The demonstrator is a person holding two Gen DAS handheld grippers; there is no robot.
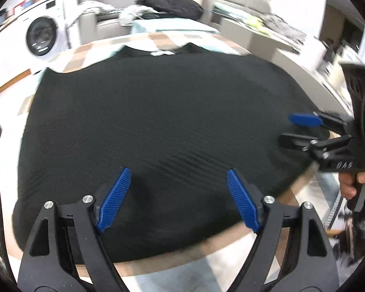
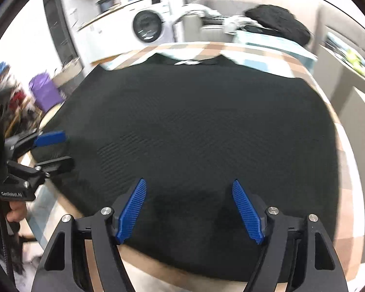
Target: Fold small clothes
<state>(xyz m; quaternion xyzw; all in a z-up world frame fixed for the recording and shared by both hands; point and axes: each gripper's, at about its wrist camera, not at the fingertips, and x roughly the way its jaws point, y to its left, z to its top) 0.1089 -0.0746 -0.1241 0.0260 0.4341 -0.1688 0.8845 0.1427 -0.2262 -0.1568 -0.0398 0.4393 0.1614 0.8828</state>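
Between the spread blue pads of the left tool (image 1: 177, 198) lies only flat black cloth; nothing is pinched, and the same holds for the right tool (image 2: 189, 210), whose pads also stand wide apart with bare fabric under the gap. Both tools point down and forward over the near edge of the desk (image 1: 294, 192), side by side: the right one shows at the right margin of the left wrist view, the left one at the left margin of the right wrist view, each held by a hand (image 1: 352, 185).

Outward from the pads, the black garment (image 1: 158, 112) is spread flat and fills most of the checked desk top. Its hem runs along the near edge, just under both tools, and its neckline with a small white label (image 1: 163, 53) lies toward the far edge. So the long axis runs straight away from the tools, from near edge to far edge, with the left side hanging a little past the left edge of the desk, as far as the blur allows.

Judging by this layout, each tool is nearest its own hem corner, left to left, right to right, and neither has to cross. A next grasp would likely take the hem at both corners and carry it toward the neckline
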